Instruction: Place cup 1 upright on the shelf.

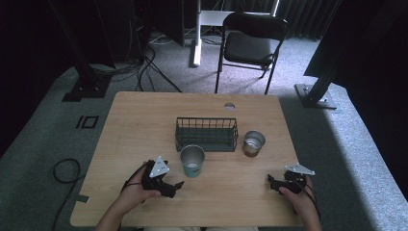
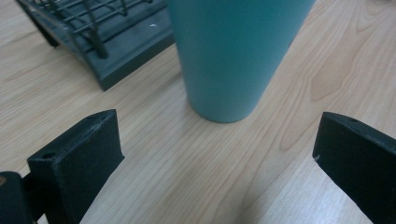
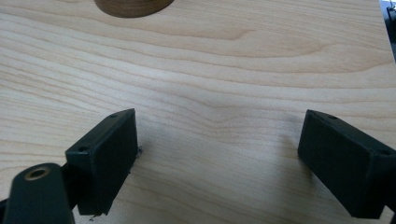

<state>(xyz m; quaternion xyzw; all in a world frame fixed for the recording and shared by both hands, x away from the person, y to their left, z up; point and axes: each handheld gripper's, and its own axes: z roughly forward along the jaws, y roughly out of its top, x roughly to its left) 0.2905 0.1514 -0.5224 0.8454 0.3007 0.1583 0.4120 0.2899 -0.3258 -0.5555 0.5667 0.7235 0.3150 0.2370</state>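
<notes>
a light wooden table [image 1: 144, 120] takes up the middle of the high view, its near edge cut off by the bottom of the picture. behind it a black folding chair [image 1: 250, 43] stands on grey carpet, partly lost in the dark backdrop. near the table's centre sits a dark wire rack [image 1: 207, 134]; in the left gripper view just one corner of it shows, upper left. a teal cup [image 1: 192, 161] stands upright just in front of the rack, near its left end; its rim is cut off at the top of the left gripper view, so its inside cannot be seen there. a brownish metal cup [image 1: 253, 143] stands beside the rack's right end; in the right gripper view only a sliver of its base shows at the top edge.

the left gripper [image 1: 179, 185], held in the person's left hand [image 1: 137, 190], lies low over the table just left of and nearer than the teal cup, jaws spread wide and apart from it. the right gripper [image 1: 270, 182], in the right hand [image 1: 300, 197], sits near the table's front right, jaws spread wide over bare wood.
</notes>
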